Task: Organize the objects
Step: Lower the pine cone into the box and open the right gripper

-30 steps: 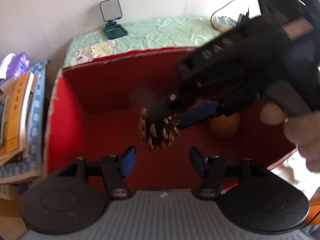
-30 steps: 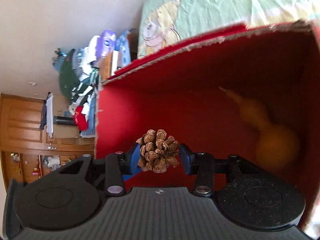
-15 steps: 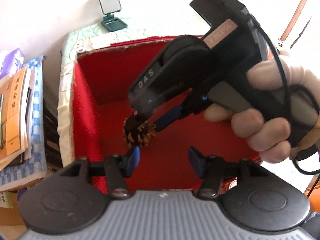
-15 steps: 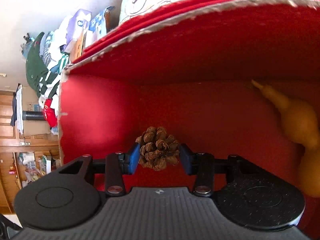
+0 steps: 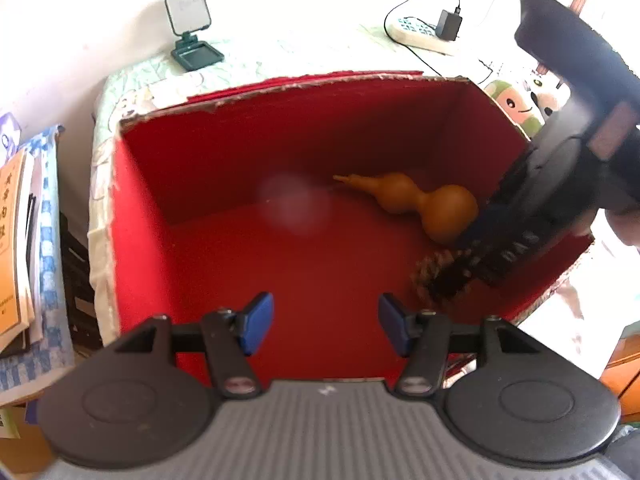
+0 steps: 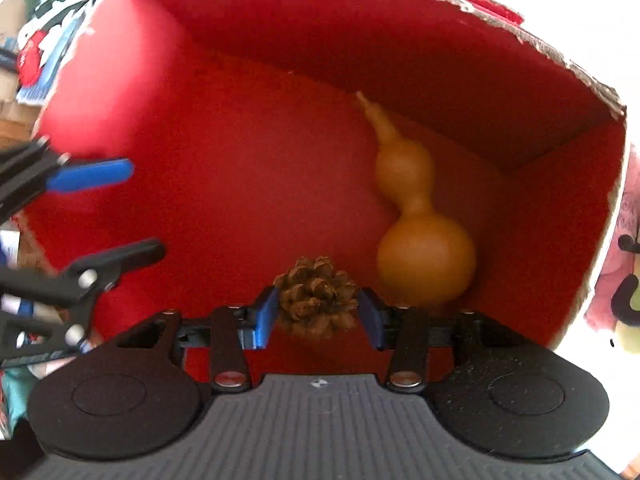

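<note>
A red cardboard box (image 5: pixel 140 220) stands open on the cloth-covered table. An orange-brown gourd (image 5: pixel 420 204) lies on its floor at the right. My right gripper (image 5: pixel 444 280) reaches down into the box's right corner with the brown pine cone (image 6: pixel 316 300) between its blue pads (image 6: pixel 264 316). Its jaws are opening, and the pads still touch the cone's sides. The gourd (image 6: pixel 424 256) lies just beyond the cone. My left gripper (image 5: pixel 326 318) hovers open and empty over the box's near edge. It also shows at the left of the right wrist view (image 6: pixel 120 216).
Behind the box (image 6: pixel 360 20) stand a small green-based stand (image 5: pixel 188 20) and a power strip with a charger (image 5: pixel 424 28). Stacked books (image 5: pixel 16 240) sit left of the table. Plush toys (image 5: pixel 520 104) crowd the box's far right corner.
The right gripper carried the pine cone from the middle of the box to its right side beside the gourd and rolled as it went. The left gripper stayed open.
</note>
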`<state>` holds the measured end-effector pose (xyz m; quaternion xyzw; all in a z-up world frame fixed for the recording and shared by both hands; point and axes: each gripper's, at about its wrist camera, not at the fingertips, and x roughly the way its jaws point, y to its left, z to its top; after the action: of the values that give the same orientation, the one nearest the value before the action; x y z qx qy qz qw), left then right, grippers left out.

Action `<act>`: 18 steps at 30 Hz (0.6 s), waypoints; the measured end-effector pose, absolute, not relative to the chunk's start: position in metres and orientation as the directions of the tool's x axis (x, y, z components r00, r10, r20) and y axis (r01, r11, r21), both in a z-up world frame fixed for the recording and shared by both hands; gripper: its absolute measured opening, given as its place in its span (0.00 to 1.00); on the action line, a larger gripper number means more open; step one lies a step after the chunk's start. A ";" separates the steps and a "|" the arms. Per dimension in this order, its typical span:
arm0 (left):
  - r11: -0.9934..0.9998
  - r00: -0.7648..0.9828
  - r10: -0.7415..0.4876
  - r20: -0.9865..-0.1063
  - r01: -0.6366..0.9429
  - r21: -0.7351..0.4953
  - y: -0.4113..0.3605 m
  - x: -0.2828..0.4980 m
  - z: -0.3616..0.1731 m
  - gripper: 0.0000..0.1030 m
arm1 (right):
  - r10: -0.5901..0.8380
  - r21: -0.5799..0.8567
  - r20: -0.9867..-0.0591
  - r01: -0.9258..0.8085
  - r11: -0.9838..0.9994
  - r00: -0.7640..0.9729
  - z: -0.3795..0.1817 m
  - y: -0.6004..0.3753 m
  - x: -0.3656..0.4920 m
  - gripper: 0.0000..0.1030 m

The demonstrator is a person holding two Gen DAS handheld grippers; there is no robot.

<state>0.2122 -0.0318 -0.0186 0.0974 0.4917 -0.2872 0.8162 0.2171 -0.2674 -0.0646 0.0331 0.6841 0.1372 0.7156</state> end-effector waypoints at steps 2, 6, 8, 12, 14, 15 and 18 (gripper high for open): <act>0.819 0.345 -0.365 -0.865 0.560 -0.122 -0.036 0.218 -0.021 0.59 | 0.255 0.245 -0.965 -0.151 0.958 0.053 -0.058 -0.270 0.213 0.57; 0.834 0.352 -0.344 -0.870 0.541 -0.110 -0.042 0.225 -0.023 0.59 | 0.290 0.278 -0.950 -0.108 0.954 0.113 -0.052 -0.283 0.209 0.56; 0.841 0.352 -0.337 -0.873 0.530 -0.111 -0.043 0.223 -0.024 0.59 | 0.304 0.299 -0.937 -0.054 0.953 0.172 -0.050 -0.292 0.210 0.54; 0.850 0.349 -0.318 -0.881 0.517 -0.102 -0.047 0.223 -0.027 0.59 | 0.346 0.371 -0.905 0.061 0.927 0.248 -0.058 -0.299 0.229 0.51; 0.854 0.346 -0.310 -0.886 0.511 -0.099 -0.050 0.223 -0.029 0.59 | 0.364 0.398 -0.896 0.096 0.912 0.255 -0.068 -0.300 0.244 0.51; 0.856 0.348 -0.307 -0.886 0.508 -0.097 -0.051 0.223 -0.029 0.59 | 0.355 0.391 -0.900 0.109 0.914 0.251 -0.075 -0.299 0.250 0.51; 0.862 0.357 -0.294 -0.887 0.500 -0.085 -0.054 0.222 -0.028 0.59 | 0.299 0.339 -0.923 0.143 0.930 0.243 -0.089 -0.302 0.265 0.42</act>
<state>0.2223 -0.0538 -0.0279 0.1004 0.5125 -0.2429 0.8174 0.2647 -0.3018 -0.0888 0.1802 0.6129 0.0507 0.7676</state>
